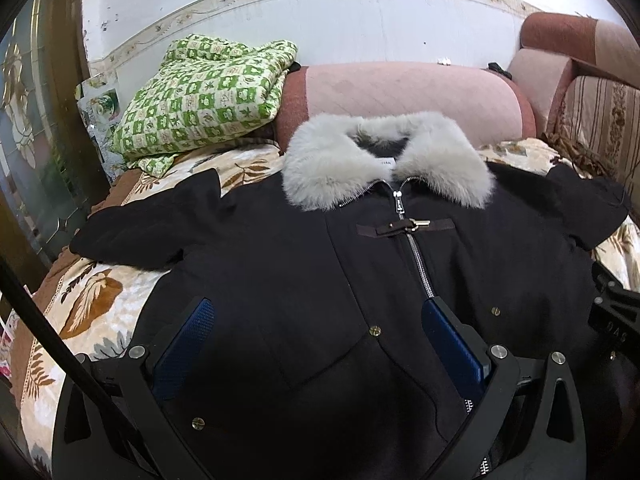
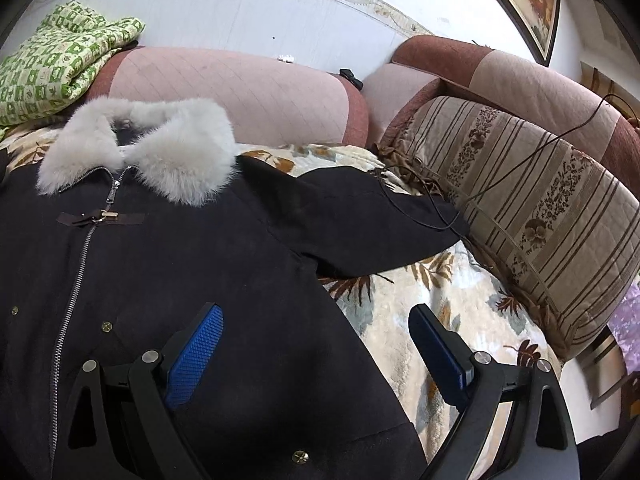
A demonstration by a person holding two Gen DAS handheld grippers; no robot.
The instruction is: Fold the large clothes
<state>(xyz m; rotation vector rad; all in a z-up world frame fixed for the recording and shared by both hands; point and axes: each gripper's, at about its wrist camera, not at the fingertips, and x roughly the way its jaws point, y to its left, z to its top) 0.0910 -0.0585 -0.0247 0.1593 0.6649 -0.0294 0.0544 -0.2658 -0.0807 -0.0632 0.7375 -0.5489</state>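
A black zip-up coat [image 1: 280, 264] with a grey fur collar [image 1: 384, 160] lies face up and spread flat on a leaf-patterned bed cover [image 1: 96, 304]. Its sleeves stretch out to both sides. My left gripper [image 1: 318, 308] is open above the coat's lower front, just left of the zipper [image 1: 418, 256]. In the right wrist view the coat [image 2: 180, 248] fills the left half, its right sleeve [image 2: 360, 220] lying towards a striped cushion. My right gripper [image 2: 316, 316] is open and empty, straddling the coat's right side edge, one finger over the coat, the other over the cover [image 2: 420, 288].
A folded green checked quilt [image 1: 204, 96] sits at the back left against a pink sofa back [image 1: 400, 92]. A striped cushion [image 2: 520, 208] stands at the right, with a thin black cable [image 2: 424, 216] trailing across the sleeve. The other gripper's black frame [image 1: 616, 320] shows at the right edge.
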